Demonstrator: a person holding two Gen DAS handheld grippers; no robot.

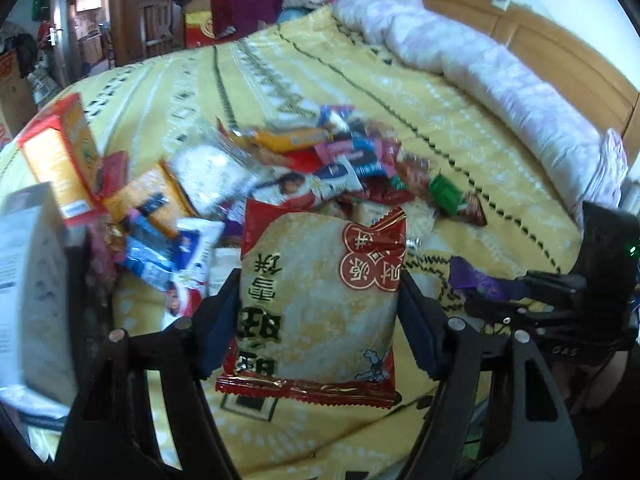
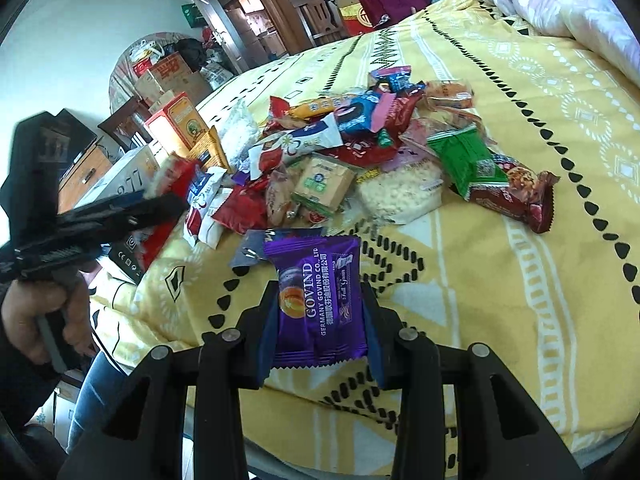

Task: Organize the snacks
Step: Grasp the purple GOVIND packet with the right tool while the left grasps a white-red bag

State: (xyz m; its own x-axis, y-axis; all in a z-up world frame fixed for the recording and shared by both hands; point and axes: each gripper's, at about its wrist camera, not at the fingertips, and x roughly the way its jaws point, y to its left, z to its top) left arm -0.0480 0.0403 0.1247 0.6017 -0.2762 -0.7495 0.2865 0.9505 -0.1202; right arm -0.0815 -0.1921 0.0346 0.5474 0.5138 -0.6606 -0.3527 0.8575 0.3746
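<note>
On yellow bedspread (image 2: pixel 500 280) — snack heap (image 2: pixel 360 152), left tool (image 1: pixel 320 304) gripping rice-cracker packet (image 1: pixel 320 304), right tool (image 2: pixel 320 320) clamping purple packet (image 2: pixel 320 300)

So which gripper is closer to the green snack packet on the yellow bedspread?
Right, probably. The right gripper, clamping a purple wrapper, sits just below the green snack packet. The left gripper, holding a red-edged rice-cracker bag, is farther left.

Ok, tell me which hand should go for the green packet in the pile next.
Neither is free: the left gripper holds a red rice cracker packet, the right gripper a purple packet. Once emptied, probably the right: the green packet lies on the pile's right edge, on its side.
</note>
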